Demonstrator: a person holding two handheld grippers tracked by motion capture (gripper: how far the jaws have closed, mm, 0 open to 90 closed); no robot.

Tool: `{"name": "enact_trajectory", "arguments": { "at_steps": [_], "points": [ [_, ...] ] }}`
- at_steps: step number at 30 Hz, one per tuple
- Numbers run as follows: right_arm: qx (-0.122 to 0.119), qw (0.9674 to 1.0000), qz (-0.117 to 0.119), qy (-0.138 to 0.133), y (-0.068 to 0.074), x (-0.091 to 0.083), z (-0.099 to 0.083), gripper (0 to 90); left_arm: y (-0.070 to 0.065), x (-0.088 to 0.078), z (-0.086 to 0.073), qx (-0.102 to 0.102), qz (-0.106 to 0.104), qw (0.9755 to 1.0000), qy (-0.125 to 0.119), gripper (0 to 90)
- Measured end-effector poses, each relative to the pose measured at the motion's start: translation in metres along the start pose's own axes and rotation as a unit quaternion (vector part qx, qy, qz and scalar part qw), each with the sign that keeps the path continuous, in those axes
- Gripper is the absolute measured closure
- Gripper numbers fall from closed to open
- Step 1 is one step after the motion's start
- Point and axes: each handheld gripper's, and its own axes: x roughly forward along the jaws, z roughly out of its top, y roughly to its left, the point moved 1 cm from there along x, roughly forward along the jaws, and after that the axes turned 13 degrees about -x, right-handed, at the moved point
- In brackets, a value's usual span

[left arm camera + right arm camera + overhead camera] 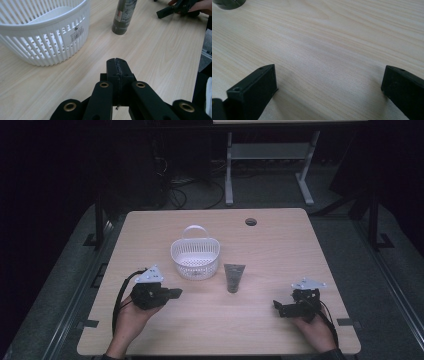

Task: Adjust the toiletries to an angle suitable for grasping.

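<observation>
A white slotted basket (195, 257) with a handle stands at the table's middle. Just right of it lies a dark grey tube (234, 277), cap end toward me. My left gripper (174, 293) rests near the front left, shut with nothing in it, pointing right below the basket. The left gripper view has its closed jaws (117, 66) short of the basket (47, 37) and the tube (123, 17). My right gripper (277, 307) sits at the front right, open, pointing left. Bare wood lies between its jaws in the right gripper view (329, 77), and the tube's cap (228, 3) peeks in at top left.
The light wooden table (280, 245) has a round cable hole (251, 222) near its far edge. A white desk frame (270, 165) and cables stand on the dark floor beyond. A hand holds each gripper near the front edge.
</observation>
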Motion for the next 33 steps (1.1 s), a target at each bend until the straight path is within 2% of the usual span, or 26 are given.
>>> {"name": "enact_trajectory", "arguments": {
  "at_steps": [33],
  "points": [
    [0.0,1.0,0.0,0.0,0.0,0.0,0.0,0.0,-0.024,0.02,0.055,0.034,-0.032,0.9989,-0.009,89.7]
  ]
}}
